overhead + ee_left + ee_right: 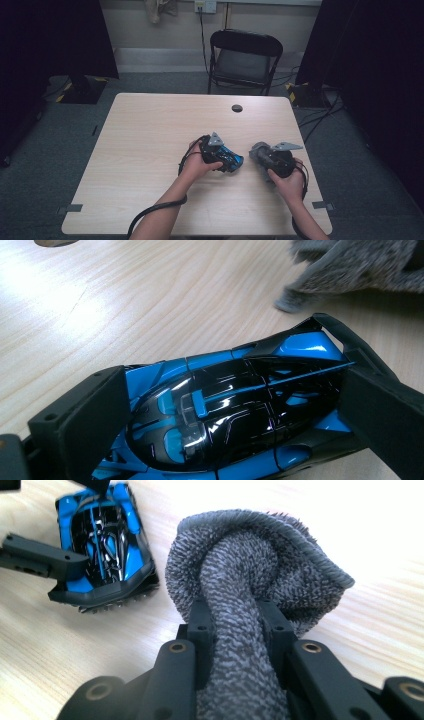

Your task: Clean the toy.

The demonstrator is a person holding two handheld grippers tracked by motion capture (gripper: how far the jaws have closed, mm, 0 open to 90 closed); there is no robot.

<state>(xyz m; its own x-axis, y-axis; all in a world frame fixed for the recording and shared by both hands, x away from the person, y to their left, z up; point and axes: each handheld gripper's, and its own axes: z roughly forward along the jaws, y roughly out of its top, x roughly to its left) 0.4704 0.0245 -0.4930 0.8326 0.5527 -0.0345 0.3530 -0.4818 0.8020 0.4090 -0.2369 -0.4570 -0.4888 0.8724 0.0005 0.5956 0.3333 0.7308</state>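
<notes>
Toy car: a blue and black model car (235, 410) sits low on the table (150, 145), right of centre on the near half, clamped across its body.
Left gripper: the left gripper (223, 156) has its jaws pressed on the car's two sides, pinning it where it is; in the left gripper view the glossy roof lies between the black pads.
Cloth: a grey terry cloth (250, 580), bunched into a rounded wad, is just beside the car's tail end, apart from it by a narrow strip of bare wood.
Right gripper: the right gripper (265, 157) has its jaws squeezed tight on the cloth's gathered neck, so the loose wad bulges out ahead of the tips.
Step in hand, as I read it: bringing the cloth over to wipe the car.
Doing it well: lead with the soft bulge, not the hard jaw tips, since the glossy shell would likely scratch.
Also: keep the holding grip firm, or a sideways rub may skate the car across the smooth top.
Further off: a black folding chair (245, 60) stands beyond the far edge.
</notes>
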